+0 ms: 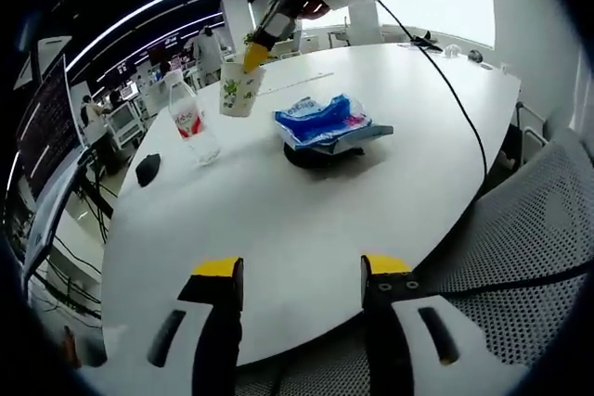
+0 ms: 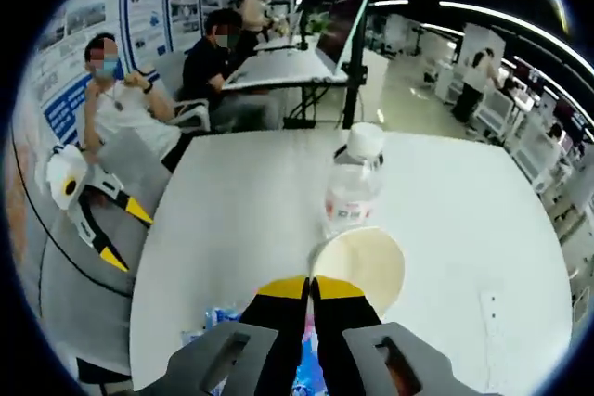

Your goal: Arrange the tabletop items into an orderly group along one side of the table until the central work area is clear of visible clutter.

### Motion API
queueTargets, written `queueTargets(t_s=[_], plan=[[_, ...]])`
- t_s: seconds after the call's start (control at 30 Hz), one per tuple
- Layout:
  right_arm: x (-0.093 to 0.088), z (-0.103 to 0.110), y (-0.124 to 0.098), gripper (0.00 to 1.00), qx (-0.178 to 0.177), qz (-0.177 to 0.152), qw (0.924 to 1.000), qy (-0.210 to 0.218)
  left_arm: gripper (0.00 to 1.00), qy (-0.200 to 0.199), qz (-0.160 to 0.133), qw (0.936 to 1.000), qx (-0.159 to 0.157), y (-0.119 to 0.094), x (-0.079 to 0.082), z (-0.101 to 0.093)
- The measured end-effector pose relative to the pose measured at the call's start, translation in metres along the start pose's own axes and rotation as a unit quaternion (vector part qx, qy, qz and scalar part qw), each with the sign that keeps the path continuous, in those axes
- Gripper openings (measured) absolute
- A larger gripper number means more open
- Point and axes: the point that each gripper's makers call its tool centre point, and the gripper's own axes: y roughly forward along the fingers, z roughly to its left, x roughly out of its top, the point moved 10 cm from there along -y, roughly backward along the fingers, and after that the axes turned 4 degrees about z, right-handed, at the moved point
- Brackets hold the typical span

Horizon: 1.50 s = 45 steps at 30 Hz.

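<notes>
Two tools | R tool [image 2: 309, 287] pinching cup [image 2: 364, 264] rim | bottle [image 2: 354, 190] touching behind

Left tongs [image 1: 302, 275] spread wide, right tongs [image 2: 310, 287] apparently pinched together, raised

In the right gripper view, the right gripper [image 2: 309, 287] covers the near rim of the paper cup [image 2: 364, 266], and the cup hides the foot of the water bottle [image 2: 354, 194] beyond it. A blue packet [image 2: 215, 320] left of the gripper is mostly hidden and blurred. In the left gripper view, the dark object [image 1: 320, 157] under the packet is largely covered; its kind cannot be told.
</notes>
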Motion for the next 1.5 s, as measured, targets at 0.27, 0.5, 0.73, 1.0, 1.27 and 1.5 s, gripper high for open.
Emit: queueTargets(t_s=[0.27, 0.5, 0.73, 1.0, 1.27, 1.5], plan=[[0.001, -0.012, 0.019, 0.00, 0.028, 0.058, 0.9969, -0.046, 0.49, -0.001, 0.002, 1.0000, 0.000, 0.003, -0.003, 0.002], [0.002, -0.018, 0.032, 0.00, 0.031, 0.075, 0.9950, -0.058, 0.47, 0.002, 0.005, 1.0000, -0.002, 0.002, -0.004, 0.002], [0.002, -0.019, 0.043, 0.00, 0.040, 0.104, 0.9891, -0.096, 0.46, 0.004, 0.009, 0.9999, -0.003, -0.003, 0.000, 0.001], [0.009, -0.015, 0.052, 0.00, 0.045, 0.124, 0.9792, -0.155, 0.45, 0.008, 0.014, 0.9999, -0.002, -0.002, -0.002, 0.001], [0.010, -0.016, 0.058, 0.00, 0.045, 0.140, 0.9720, -0.184, 0.44, 0.012, 0.016, 0.9998, -0.001, -0.003, -0.002, 0.000], [0.012, -0.018, 0.060, 0.00, 0.038, 0.145, 0.9726, -0.178, 0.43, 0.014, 0.017, 0.9998, 0.000, -0.002, -0.002, 0.000]])
